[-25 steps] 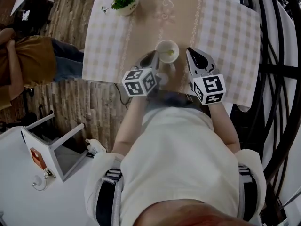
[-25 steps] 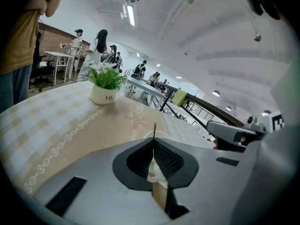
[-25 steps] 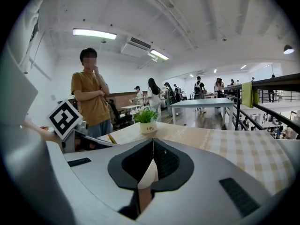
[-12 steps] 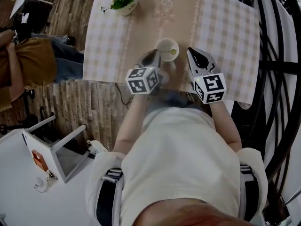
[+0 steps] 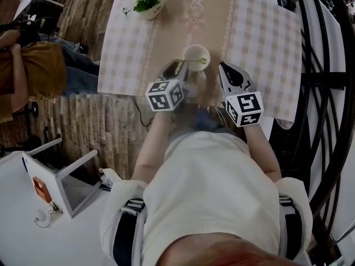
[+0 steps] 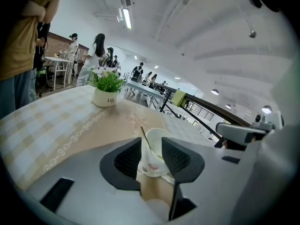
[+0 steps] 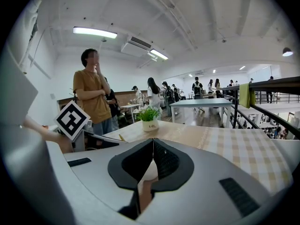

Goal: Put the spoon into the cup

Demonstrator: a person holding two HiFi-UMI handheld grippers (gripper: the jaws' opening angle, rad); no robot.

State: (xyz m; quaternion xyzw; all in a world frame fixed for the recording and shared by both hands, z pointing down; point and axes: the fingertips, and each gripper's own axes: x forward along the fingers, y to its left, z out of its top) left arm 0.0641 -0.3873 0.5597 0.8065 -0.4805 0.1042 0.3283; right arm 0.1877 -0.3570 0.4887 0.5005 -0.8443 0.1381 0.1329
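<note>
Reaches forward with both forearms from a pale shirt, elbows bent, each tool tipped slightly downward over the near edge of the table [image 5: 260, 49]. Holds the left gripper [image 5: 178, 71] just beside the cup [image 5: 187, 54], at its near left, with jaws that have just been opening and now stand wide. Frames the cup [image 6: 151, 167] in the gap between those jaws in the left gripper view, with no pad clearly pressing on it. Holds the right gripper [image 5: 223, 68] near the cup's right side but apart from it, jaws closed tip to tip and gripping nothing. Counts two grippers, two marker cubes (one [image 5: 165, 95] on the left tool, one [image 5: 244, 108] on the right), one cup, one spoon [image 6: 143, 135] and one potted plant [image 5: 145, 1] at the table's far edge. Finds the spoon already standing in the cup, its thin handle leaning out over the left of the rim. Loses the spoon's bowl down inside the cup, and the cup's base behind the left tool's grey body. Hides both hands under the marker cubes in the head view. Crops the plant at the top of that view. Shows only a pale sliver below the closed tips in the right gripper view, too little to name.
</note>
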